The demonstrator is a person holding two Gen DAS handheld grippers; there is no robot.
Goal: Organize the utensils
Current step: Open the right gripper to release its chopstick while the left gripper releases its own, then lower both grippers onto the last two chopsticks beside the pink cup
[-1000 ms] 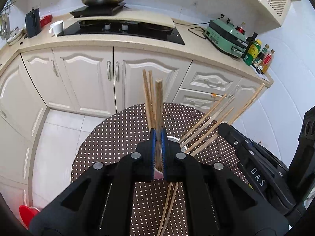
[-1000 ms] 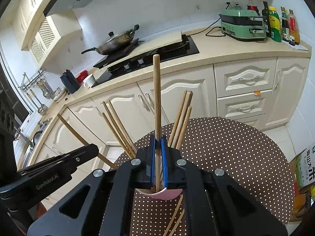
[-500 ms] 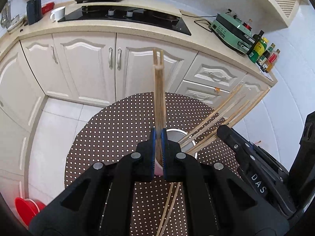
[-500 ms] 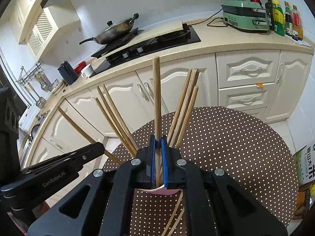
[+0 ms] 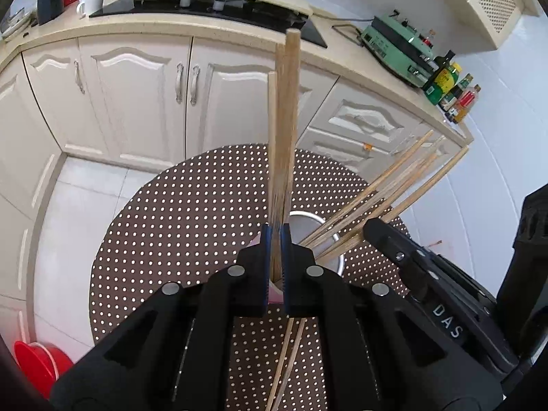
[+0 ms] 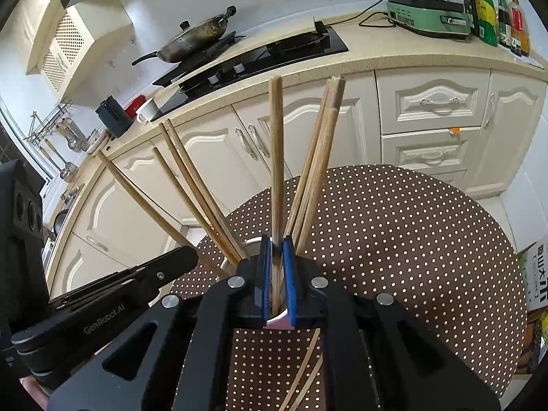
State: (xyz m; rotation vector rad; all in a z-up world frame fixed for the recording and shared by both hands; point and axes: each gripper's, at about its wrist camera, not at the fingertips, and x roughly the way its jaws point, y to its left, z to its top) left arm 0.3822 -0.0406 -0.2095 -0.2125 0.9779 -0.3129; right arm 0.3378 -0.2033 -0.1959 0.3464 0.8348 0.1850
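A pink cup with a metal rim (image 5: 327,229) stands on a round brown dotted table (image 5: 178,239) and holds several wooden chopsticks (image 5: 383,191). My left gripper (image 5: 275,231) is shut on an upright chopstick (image 5: 286,120) just over the cup. My right gripper (image 6: 274,243) has its jaws slightly apart around another upright chopstick (image 6: 275,144), whose lower end sits in the cup (image 6: 277,322). More chopsticks (image 6: 191,185) lean out left and right. Two chopsticks (image 5: 284,359) lie on the table below the grippers.
Cream kitchen cabinets (image 5: 137,92) and a counter with a black hob (image 5: 205,3) stand behind the table. A green appliance (image 6: 428,10) and bottles (image 6: 496,17) stand on the counter. A red bowl (image 5: 37,366) is on the floor at left.
Both grippers have lowered toward the cup with their chopsticks. The right gripper's jaws have eased apart a little around its chopstick.
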